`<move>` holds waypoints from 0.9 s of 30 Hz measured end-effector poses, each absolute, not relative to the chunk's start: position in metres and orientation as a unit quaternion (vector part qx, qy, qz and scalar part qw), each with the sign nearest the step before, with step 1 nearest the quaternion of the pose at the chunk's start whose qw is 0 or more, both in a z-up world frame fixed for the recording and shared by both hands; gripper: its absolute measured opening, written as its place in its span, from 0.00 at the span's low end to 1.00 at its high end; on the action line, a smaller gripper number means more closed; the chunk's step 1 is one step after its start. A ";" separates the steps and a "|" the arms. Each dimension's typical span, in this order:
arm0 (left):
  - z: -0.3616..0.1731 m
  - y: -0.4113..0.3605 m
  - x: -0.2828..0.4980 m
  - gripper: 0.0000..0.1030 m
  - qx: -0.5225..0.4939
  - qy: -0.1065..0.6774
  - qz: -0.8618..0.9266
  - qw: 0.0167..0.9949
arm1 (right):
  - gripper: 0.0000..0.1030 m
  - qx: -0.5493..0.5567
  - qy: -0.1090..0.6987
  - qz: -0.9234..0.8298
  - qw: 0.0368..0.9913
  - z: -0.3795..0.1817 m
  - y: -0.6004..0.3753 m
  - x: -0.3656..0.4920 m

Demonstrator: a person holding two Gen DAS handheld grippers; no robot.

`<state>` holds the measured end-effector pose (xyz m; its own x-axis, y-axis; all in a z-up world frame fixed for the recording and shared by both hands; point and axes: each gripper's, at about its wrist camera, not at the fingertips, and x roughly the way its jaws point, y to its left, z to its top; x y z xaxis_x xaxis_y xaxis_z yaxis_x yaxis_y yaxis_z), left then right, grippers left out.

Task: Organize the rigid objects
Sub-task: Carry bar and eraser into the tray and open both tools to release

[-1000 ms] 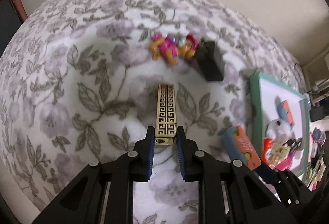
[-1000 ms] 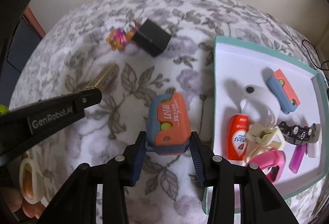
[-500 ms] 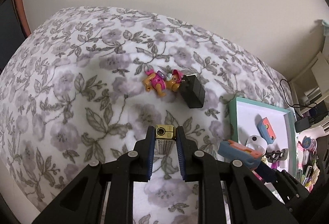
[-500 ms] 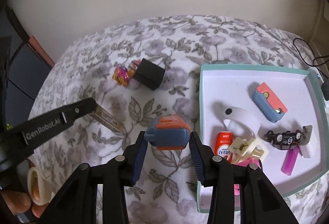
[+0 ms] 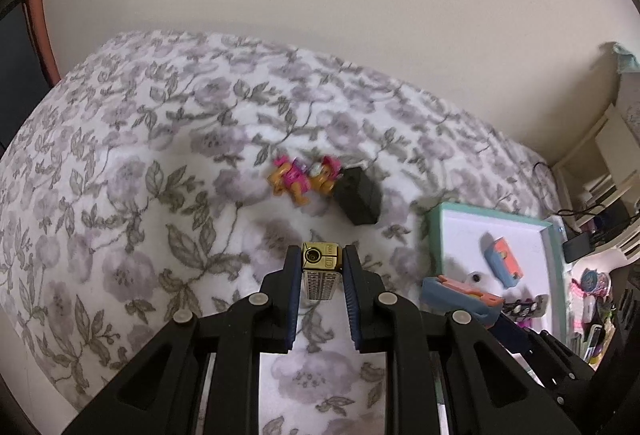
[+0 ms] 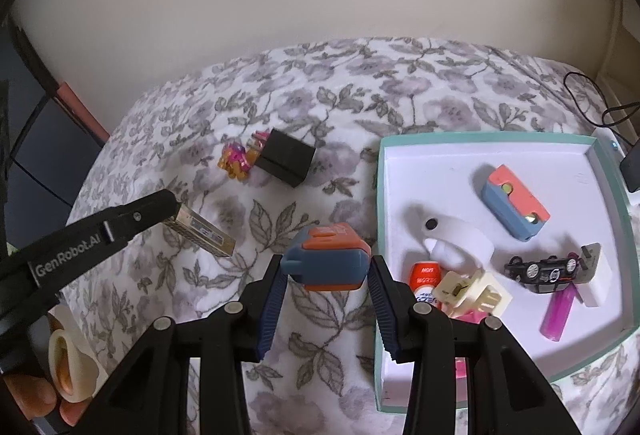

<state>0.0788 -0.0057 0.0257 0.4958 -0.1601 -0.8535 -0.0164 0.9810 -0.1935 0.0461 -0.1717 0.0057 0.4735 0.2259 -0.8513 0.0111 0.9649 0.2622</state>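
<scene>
My left gripper (image 5: 321,267) is shut on a gold patterned lighter (image 5: 320,269) and holds it above the floral bedspread; the lighter also shows in the right wrist view (image 6: 204,231). My right gripper (image 6: 325,273) is shut on a blue and orange box (image 6: 326,261), lifted just left of the white tray (image 6: 380,195); the box also shows in the left wrist view (image 5: 460,293). The teal-rimmed tray (image 5: 434,235) holds a second blue and orange box (image 6: 514,207), a toy car (image 6: 542,271) and other small items.
A pink and orange toy figure (image 5: 306,181) and a black box (image 5: 358,201) lie together on the bedspread beyond the grippers. A wall runs behind the bed. Shelves and cables (image 5: 592,219) stand at the right.
Both grippers have lifted their objects off the bedspread. The lighter now hangs end-on in the left gripper, and the blue and orange box is raised and tilted.
</scene>
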 end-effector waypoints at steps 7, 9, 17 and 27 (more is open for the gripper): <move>0.057 -0.032 0.070 0.20 -0.073 0.457 -0.077 0.883 | 0.43 0.141 0.474 0.032 0.868 0.028 -0.209 0.041; 0.062 -0.040 0.069 0.20 -0.068 0.451 -0.084 0.886 | 0.43 0.151 0.471 0.021 0.869 0.030 -0.221 0.040; 0.069 -0.087 0.064 0.20 -0.040 0.436 -0.129 0.890 | 0.43 0.174 0.472 -0.043 0.863 0.025 -0.273 0.035; 0.055 -0.140 0.065 0.20 -0.024 0.429 -0.183 0.884 | 0.43 0.210 0.475 -0.092 0.850 0.013 -0.324 0.024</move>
